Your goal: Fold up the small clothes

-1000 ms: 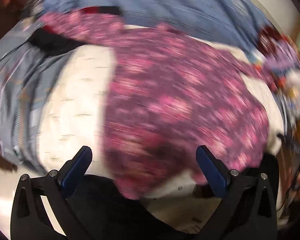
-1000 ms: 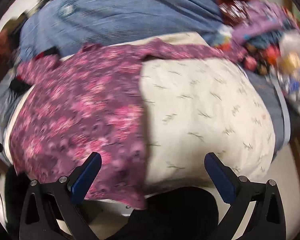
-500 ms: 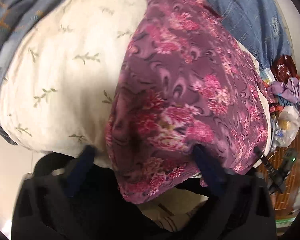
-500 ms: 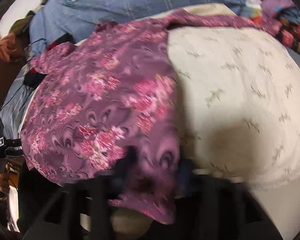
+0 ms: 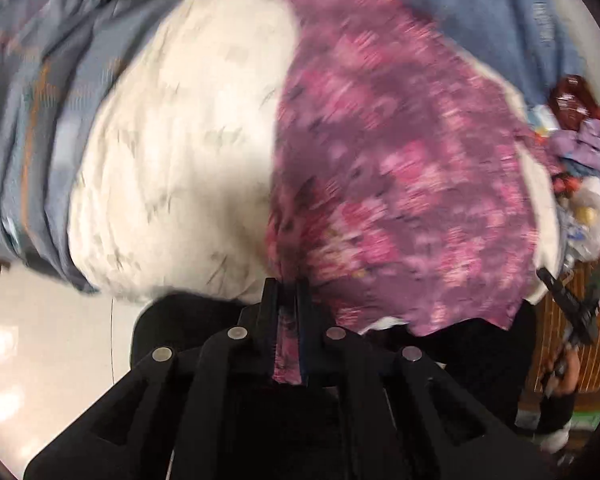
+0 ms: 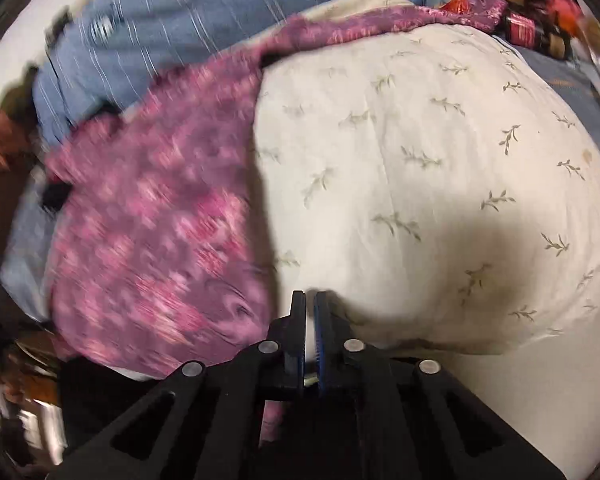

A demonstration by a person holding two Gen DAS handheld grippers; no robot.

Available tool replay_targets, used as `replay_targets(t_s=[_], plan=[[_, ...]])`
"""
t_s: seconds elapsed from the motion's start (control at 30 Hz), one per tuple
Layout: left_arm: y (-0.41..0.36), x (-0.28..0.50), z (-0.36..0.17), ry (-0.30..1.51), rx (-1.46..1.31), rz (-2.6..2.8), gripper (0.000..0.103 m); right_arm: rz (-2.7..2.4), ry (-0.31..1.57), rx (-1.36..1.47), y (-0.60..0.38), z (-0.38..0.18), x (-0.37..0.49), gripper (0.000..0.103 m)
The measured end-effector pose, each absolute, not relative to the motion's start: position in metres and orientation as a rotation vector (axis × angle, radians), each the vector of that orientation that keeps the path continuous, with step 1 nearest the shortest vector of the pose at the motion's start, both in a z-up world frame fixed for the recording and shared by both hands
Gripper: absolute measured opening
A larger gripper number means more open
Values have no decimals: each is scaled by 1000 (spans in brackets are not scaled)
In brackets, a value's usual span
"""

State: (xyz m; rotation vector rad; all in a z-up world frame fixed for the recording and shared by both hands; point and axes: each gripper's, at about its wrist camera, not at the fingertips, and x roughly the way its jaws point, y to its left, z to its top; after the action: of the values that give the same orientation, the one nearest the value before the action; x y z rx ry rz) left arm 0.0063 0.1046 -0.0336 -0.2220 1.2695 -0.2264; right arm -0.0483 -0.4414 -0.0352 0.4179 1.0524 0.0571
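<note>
Formerly wide apart, left tongs [image 5: 286, 300] are now closing on the hem of the purple garment [image 5: 400, 160] draped over the cream pillow [image 5: 172, 140]; right tongs [image 6: 309, 304] sit together, perhaps pinching only pillow cloth, so a lopsided lift is the risk.

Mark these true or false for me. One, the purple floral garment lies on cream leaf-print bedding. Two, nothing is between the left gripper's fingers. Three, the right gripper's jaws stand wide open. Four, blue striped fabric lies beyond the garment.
1. The purple floral garment lies on cream leaf-print bedding. True.
2. Nothing is between the left gripper's fingers. False: a strip of the garment sits between its jaws, which are closing on it.
3. The right gripper's jaws stand wide open. False: they are shut, with only a thin pale slit showing between them.
4. Blue striped fabric lies beyond the garment. True.
</note>
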Motion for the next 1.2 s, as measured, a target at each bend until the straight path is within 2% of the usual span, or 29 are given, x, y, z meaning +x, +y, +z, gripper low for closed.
replay_targets(t_s=[0.07, 0.1, 0.13, 0.17, 0.2, 0.23, 0.37, 0.53, 0.7, 0.87, 0.9, 0.93, 0.97, 1.0, 1.2], plan=[[100, 7, -6, 1188, -185, -243, 27, 54, 972, 440, -454, -14, -48, 10], [95, 10, 10, 1139, -163, -249, 56, 44, 928, 442, -463, -2, -44, 11], [87, 23, 19, 1102, -149, -246, 77, 31, 899, 453, -471, 5, -40, 14], [83, 29, 27, 1055, -133, -238, 81, 9, 870, 473, -483, 11, -34, 18], [72, 41, 35, 1011, -119, -240, 82, -17, 843, 504, -498, 16, -27, 30], [57, 55, 38, 994, -111, -263, 82, -56, 813, 543, -517, 18, -17, 36], [13, 114, 30, 1001, -85, -303, 82, -231, 728, 675, -588, 16, 27, 36], [-47, 189, 0, 1048, -108, -311, 82, -364, 681, 859, -661, -6, 91, 44], [-71, 219, -17, 1070, -131, -341, 82, -437, 673, 967, -690, -35, 140, 47], [-72, 239, -25, 1040, -92, -304, 82, -499, 666, 913, -696, -42, 176, 48], [-68, 243, -26, 1036, -100, -291, 82, -512, 667, 895, -697, -41, 181, 44], [-64, 245, -27, 1031, -114, -283, 82, -523, 666, 877, -697, -38, 185, 26], [-57, 248, -29, 1022, -148, -272, 82, -530, 661, 852, -696, -33, 188, 12], [-52, 251, -31, 1018, -171, -266, 82, -536, 658, 813, -693, -25, 188, 4], [-32, 263, -37, 1000, -229, -231, 82, -471, 624, 555, -641, 38, 202, 4]])
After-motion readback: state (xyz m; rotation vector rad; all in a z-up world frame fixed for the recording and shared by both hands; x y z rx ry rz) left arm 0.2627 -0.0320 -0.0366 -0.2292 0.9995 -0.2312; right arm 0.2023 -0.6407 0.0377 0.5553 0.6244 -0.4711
